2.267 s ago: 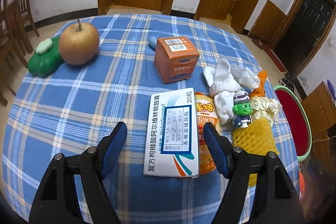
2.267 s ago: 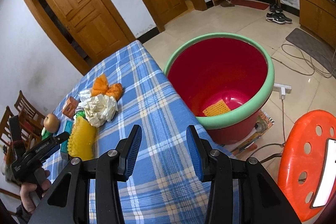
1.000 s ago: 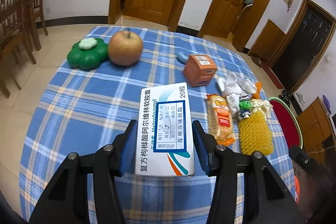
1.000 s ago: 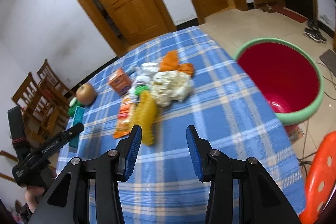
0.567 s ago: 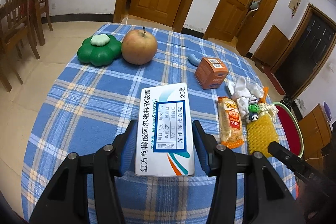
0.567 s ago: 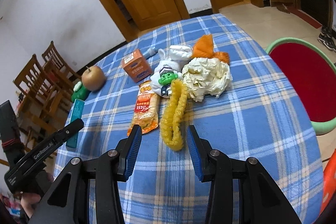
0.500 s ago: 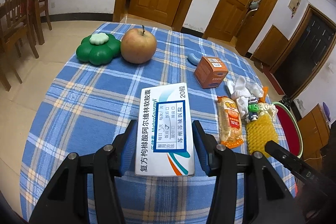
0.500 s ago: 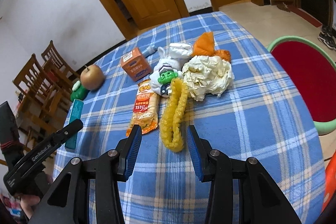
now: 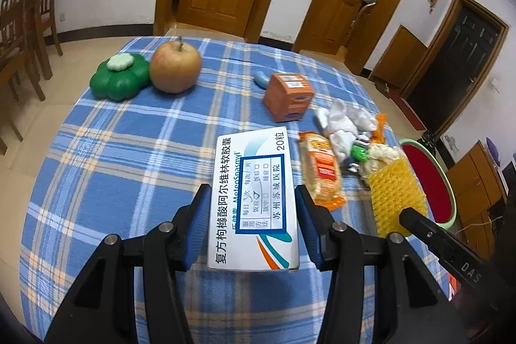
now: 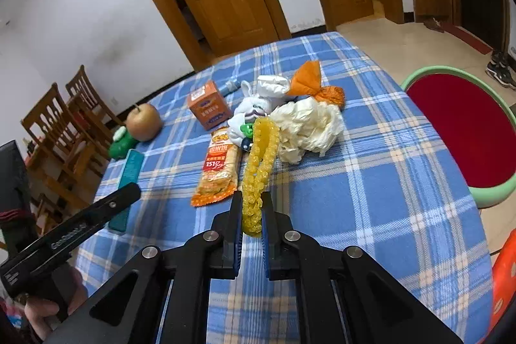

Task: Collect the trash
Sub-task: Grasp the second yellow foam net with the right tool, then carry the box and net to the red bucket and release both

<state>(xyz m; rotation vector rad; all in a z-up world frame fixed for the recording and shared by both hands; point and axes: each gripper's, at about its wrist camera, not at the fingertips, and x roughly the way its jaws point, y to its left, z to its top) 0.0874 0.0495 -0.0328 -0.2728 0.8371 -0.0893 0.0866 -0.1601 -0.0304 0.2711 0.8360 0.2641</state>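
My left gripper (image 9: 252, 194) is shut on a white medicine box (image 9: 251, 157) and holds it above the blue plaid table (image 9: 129, 150). My right gripper (image 10: 251, 202) is low over the table. Its jaws are closing, and the pads pinch the near end of a yellow foam net (image 10: 261, 150). An orange snack wrapper (image 10: 217, 166) lies just left of the net. Crumpled white paper (image 10: 306, 124), an orange scrap (image 10: 309, 79) and white cloth with a small green toy (image 10: 254, 105) are piled behind it. A red bin with a green rim (image 10: 464, 124) stands beside the table on the right.
An orange carton (image 10: 208, 105), an apple (image 10: 143, 121) and a green clover-shaped object (image 10: 121, 144) sit at the far left of the table. Wooden chairs (image 10: 64, 118) stand beyond that edge. An orange stool (image 10: 503, 273) is at the lower right.
The right gripper's jaws, apart half a second ago, have come together on the near end of the yellow net. The left gripper still holds the medicine box.
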